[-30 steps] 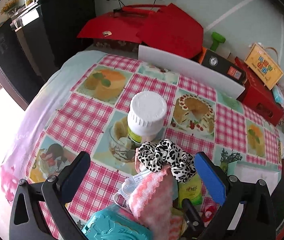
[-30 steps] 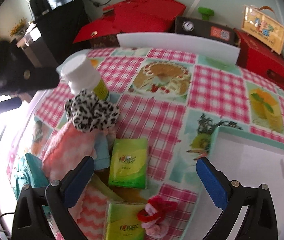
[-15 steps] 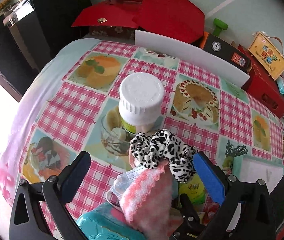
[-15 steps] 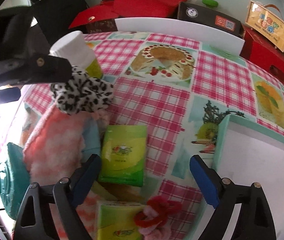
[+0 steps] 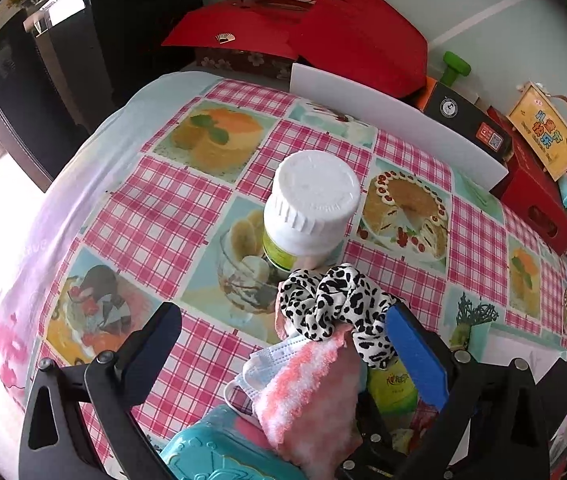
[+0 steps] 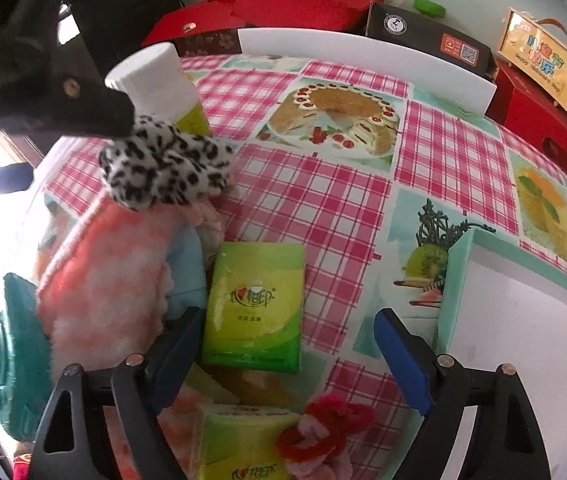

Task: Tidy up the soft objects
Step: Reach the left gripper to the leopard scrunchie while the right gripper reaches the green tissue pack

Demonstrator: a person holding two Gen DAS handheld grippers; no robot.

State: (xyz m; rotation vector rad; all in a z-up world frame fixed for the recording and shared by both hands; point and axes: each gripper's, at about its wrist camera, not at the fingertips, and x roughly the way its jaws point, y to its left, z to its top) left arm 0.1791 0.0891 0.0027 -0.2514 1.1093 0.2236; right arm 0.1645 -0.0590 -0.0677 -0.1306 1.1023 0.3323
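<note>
A black-and-white spotted scrunchie lies on top of a pink-and-white fluffy cloth, with a blue face mask under it. My left gripper is open above this pile, the scrunchie between its fingers. My right gripper is open and low over a green tissue pack. A second green pack and a red-pink scrunchie lie below it.
A white-capped bottle stands just behind the scrunchie. A teal box sits at the near left. A white tray with teal rim stands on the right. Red boxes and a white board line the table's far edge.
Both grippers have moved forward and lower towards the pile. The right gripper has come closer over the green tissue pack. Both stay open.
</note>
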